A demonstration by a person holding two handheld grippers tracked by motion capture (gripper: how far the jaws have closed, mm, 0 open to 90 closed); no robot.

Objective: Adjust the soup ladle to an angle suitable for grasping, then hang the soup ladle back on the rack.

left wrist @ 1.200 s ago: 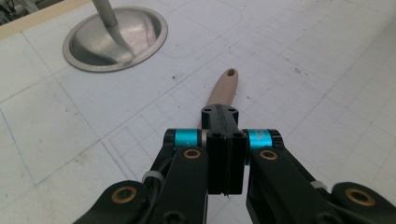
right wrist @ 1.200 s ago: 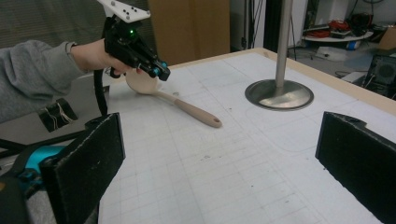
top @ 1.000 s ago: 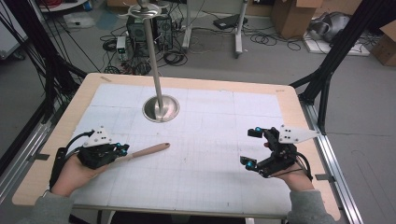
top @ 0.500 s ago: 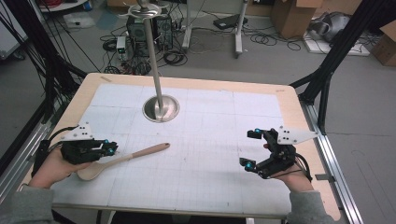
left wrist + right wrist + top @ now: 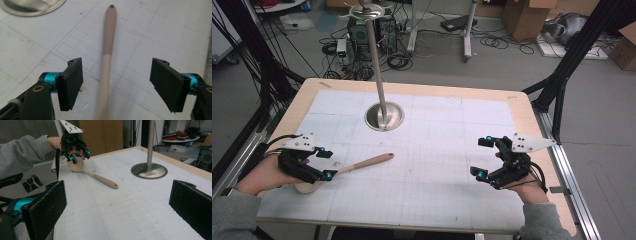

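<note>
Near my left hand, the left gripper (image 5: pixel 326 164) stands with jaws apart over the bowl end of the wooden spoon (image 5: pixel 357 167), not touching. At the right, my right gripper (image 5: pixel 482 157) is wide open. Farther behind stands the metal pole (image 5: pixel 378 70).

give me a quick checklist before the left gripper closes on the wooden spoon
1. Left gripper open wide enough: ok, both jaws stand apart.
2. Wooden spoon handle centred between the jaws: ok, gaps on both sides.
3. Spoon lying flat on the table: ok.
4. Jaws low enough to catch the handle: cannot tell.
5. Metal pole stand clear of the spoon: ok, its base sits beyond the handle tip.
6. Right gripper out of the way: ok, open, far across the table.
</note>
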